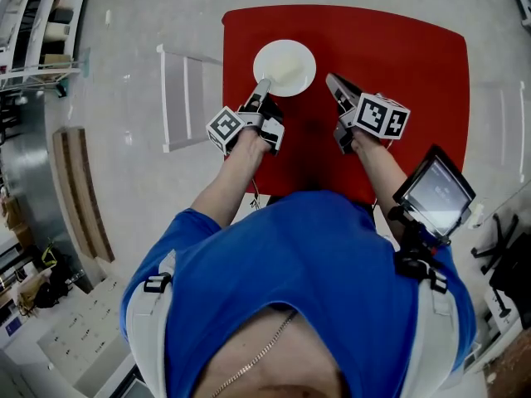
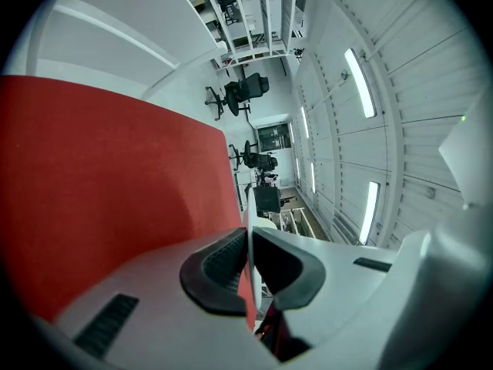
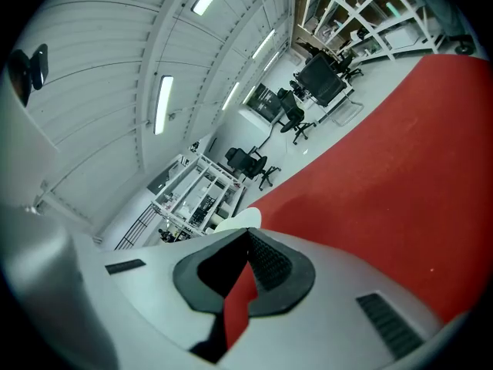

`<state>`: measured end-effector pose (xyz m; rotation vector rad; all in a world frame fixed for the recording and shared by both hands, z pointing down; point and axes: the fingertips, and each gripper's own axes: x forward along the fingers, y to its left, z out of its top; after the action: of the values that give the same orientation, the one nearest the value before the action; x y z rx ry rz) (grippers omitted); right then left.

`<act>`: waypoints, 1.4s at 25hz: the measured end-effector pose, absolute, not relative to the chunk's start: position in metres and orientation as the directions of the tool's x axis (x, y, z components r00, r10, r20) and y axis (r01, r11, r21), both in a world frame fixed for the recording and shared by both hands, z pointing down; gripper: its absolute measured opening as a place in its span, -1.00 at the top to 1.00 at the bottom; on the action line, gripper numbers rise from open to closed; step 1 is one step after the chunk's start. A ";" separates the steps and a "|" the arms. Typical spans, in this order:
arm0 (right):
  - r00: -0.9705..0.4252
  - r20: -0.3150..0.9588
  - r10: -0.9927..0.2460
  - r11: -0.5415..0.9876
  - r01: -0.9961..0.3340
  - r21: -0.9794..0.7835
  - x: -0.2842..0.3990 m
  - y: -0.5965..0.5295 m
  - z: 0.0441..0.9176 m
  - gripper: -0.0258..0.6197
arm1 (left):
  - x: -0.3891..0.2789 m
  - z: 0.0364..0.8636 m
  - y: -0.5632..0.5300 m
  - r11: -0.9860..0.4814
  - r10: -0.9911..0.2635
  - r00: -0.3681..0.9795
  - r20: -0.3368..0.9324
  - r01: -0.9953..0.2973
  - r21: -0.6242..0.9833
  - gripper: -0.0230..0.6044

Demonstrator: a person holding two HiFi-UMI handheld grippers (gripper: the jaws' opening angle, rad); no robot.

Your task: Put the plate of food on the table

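Observation:
A round white plate (image 1: pixel 286 66) with pale food on it rests on the red table (image 1: pixel 398 65) near its far left part. My left gripper (image 1: pixel 263 84) reaches its near rim and is shut on it. In the left gripper view the rim (image 2: pixel 249 268) shows edge-on as a thin white line pinched between the two dark pads of the left gripper (image 2: pixel 249 233). My right gripper (image 1: pixel 330 79) hovers over the red top just right of the plate, shut with nothing in it. The right gripper (image 3: pixel 246 233) has a bit of the plate (image 3: pixel 245 219) showing past its tips.
The red table (image 2: pixel 100 168) (image 3: pixel 400 168) stands on a pale floor. A white frame (image 1: pixel 187 98) lies on the floor left of it. A screen (image 1: pixel 436 191) is mounted at my right side. Office chairs (image 2: pixel 245 92) and shelving racks (image 3: pixel 196 195) stand far off.

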<state>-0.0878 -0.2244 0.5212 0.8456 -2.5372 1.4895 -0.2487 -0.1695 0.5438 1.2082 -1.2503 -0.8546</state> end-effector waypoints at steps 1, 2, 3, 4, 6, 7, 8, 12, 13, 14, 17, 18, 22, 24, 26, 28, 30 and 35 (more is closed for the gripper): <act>-0.844 0.337 -0.416 0.373 -0.497 -0.783 -0.088 -0.224 0.521 0.92 | -0.249 0.544 -0.170 0.210 -0.958 0.168 0.231 -0.136 0.968 0.87; -0.844 0.340 -0.414 0.372 -0.497 -0.784 -0.088 -0.223 0.522 0.92 | -0.249 0.545 -0.169 0.212 -0.958 0.166 0.233 -0.135 0.968 0.87; -0.844 0.343 -0.412 0.370 -0.498 -0.784 -0.088 -0.222 0.523 0.92 | -0.249 0.546 -0.169 0.215 -0.958 0.165 0.236 -0.135 0.967 0.87; -0.845 0.346 -0.409 0.368 -0.499 -0.784 -0.088 -0.221 0.524 0.92 | -0.249 0.547 -0.168 0.218 -0.957 0.164 0.239 -0.135 0.967 0.87; -0.844 0.352 -0.404 0.364 -0.502 -0.785 -0.089 -0.220 0.525 0.92 | -0.250 0.549 -0.168 0.225 -0.956 0.161 0.245 -0.133 0.965 0.87; -0.844 0.356 -0.401 0.362 -0.503 -0.785 -0.090 -0.224 0.527 0.92 | -0.251 0.551 -0.172 0.229 -0.956 0.159 0.248 -0.131 0.965 0.87; -0.844 0.359 -0.398 0.360 -0.504 -0.785 -0.092 -0.230 0.531 0.92 | -0.254 0.555 -0.179 0.233 -0.955 0.157 0.252 -0.129 0.964 0.87; -0.844 0.372 -0.386 0.351 -0.507 -0.787 -0.096 -0.253 0.547 0.92 | -0.260 0.570 -0.202 0.251 -0.952 0.149 0.269 -0.127 0.960 0.87; -0.845 0.374 -0.383 0.349 -0.507 -0.788 -0.097 -0.258 0.551 0.92 | -0.261 0.574 -0.207 0.255 -0.951 0.145 0.273 -0.128 0.958 0.87; -0.846 0.375 -0.379 0.347 -0.506 -0.789 -0.100 -0.269 0.558 0.92 | -0.265 0.582 -0.217 0.261 -0.950 0.140 0.278 -0.129 0.957 0.87; -0.850 0.380 -0.366 0.343 -0.502 -0.794 -0.119 -0.309 0.585 0.92 | -0.284 0.609 -0.258 0.278 -0.948 0.126 0.294 -0.129 0.952 0.87; -0.850 0.381 -0.363 0.342 -0.502 -0.794 -0.123 -0.317 0.589 0.92 | -0.289 0.613 -0.265 0.281 -0.947 0.124 0.297 -0.129 0.951 0.87; -0.850 0.384 -0.361 0.337 -0.503 -0.796 -0.125 -0.319 0.591 0.92 | -0.291 0.617 -0.270 0.286 -0.946 0.121 0.302 -0.129 0.949 0.87; -0.850 0.386 -0.360 0.334 -0.503 -0.797 -0.125 -0.318 0.591 0.92 | -0.291 0.617 -0.271 0.290 -0.945 0.117 0.305 -0.127 0.949 0.87; -0.849 0.387 -0.361 0.330 -0.504 -0.798 -0.124 -0.318 0.591 0.92 | -0.291 0.618 -0.273 0.294 -0.945 0.111 0.308 -0.123 0.948 0.87; -0.847 0.389 -0.361 0.324 -0.505 -0.800 -0.123 -0.318 0.592 0.92 | -0.292 0.620 -0.275 0.297 -0.945 0.105 0.309 -0.119 0.947 0.87; -0.846 0.391 -0.363 0.318 -0.507 -0.801 -0.122 -0.317 0.594 0.92 | -0.294 0.621 -0.278 0.298 -0.946 0.098 0.309 -0.118 0.947 0.87; -0.846 0.391 -0.363 0.311 -0.505 -0.805 -0.122 -0.318 0.596 0.92 | -0.295 0.622 -0.283 0.304 -0.944 0.093 0.316 -0.118 0.945 0.87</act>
<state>-0.1221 -0.3176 0.5960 0.8102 -2.4301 1.5709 -0.2951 -0.2827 0.6225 1.0940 -1.3333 -0.8453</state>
